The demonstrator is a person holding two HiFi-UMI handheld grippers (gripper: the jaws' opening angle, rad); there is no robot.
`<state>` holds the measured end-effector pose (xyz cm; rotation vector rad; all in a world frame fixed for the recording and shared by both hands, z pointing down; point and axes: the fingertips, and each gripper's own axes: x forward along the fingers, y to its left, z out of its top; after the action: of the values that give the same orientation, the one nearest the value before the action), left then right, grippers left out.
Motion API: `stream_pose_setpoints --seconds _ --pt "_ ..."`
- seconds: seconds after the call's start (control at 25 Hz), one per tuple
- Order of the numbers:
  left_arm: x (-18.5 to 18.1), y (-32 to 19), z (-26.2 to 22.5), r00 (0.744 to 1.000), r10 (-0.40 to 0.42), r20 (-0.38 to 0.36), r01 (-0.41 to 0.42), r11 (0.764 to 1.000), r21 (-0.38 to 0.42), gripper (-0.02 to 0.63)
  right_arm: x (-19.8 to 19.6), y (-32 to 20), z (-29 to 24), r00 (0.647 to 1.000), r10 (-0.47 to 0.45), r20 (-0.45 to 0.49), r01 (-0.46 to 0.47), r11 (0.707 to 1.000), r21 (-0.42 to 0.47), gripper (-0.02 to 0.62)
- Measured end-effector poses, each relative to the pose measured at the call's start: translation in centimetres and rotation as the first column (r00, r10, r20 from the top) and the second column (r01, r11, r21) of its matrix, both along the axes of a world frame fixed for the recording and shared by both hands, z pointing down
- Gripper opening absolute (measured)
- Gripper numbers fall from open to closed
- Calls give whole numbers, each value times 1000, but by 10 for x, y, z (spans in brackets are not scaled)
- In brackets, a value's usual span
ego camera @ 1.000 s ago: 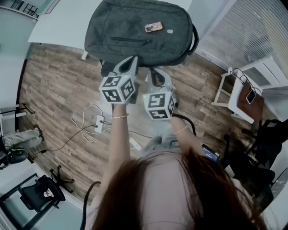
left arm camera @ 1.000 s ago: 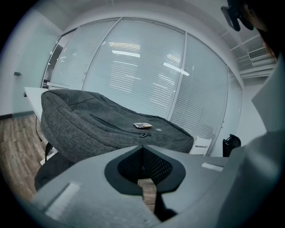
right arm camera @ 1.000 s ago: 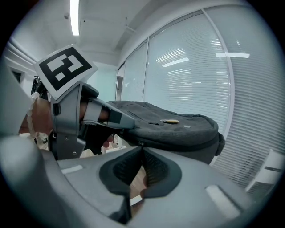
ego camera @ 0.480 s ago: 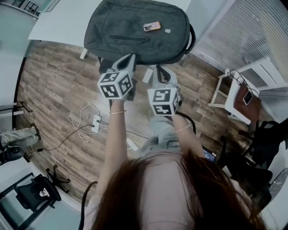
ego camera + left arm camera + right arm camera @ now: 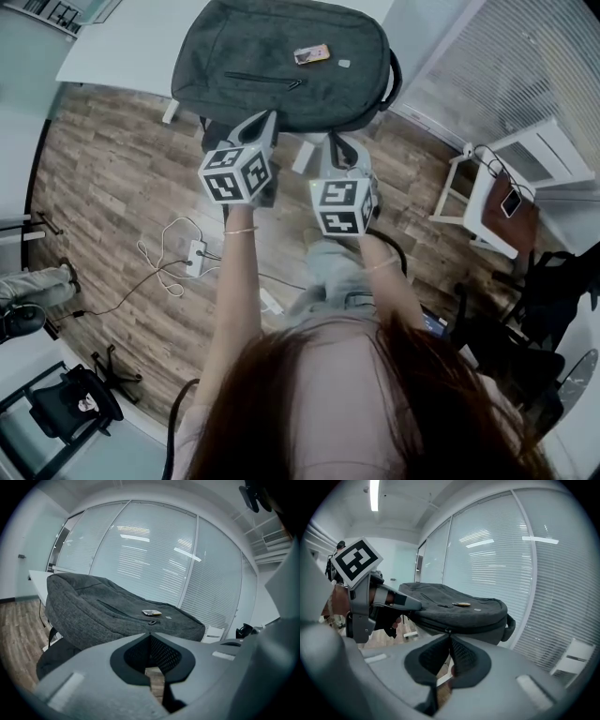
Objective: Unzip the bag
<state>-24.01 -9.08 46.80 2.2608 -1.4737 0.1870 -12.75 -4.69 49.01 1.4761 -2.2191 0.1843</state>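
Bag (image 5: 281, 70) lies flat on table (image 5: 122, 47). Zips look closed, so the unzipping is not yet begun and all of it is left. You hold left gripper (image 5: 265, 122) and right gripper (image 5: 336, 142) side by side at its near edge, jaws together on both, nothing held.

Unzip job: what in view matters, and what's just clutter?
Job:
- grey backpack
- side zipper
- left gripper, shut and empty
- right gripper, shut and empty

Clutter:
- power strip with cables, on the floor
- phone on the side stand
- black chair
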Motion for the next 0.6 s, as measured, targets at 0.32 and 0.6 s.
stream_pose_setpoints --seconds 0.32,0.6 --pt "-1 1 0 1000 9 3 -9 1000 9 8 21 -7 -2 999 38 -13 -38 999 -8 11" --pt "0 2 1 1000 13 13 -13 1000 26 8 38 -12 -4 999 25 -40 -25 1000 -10 11"
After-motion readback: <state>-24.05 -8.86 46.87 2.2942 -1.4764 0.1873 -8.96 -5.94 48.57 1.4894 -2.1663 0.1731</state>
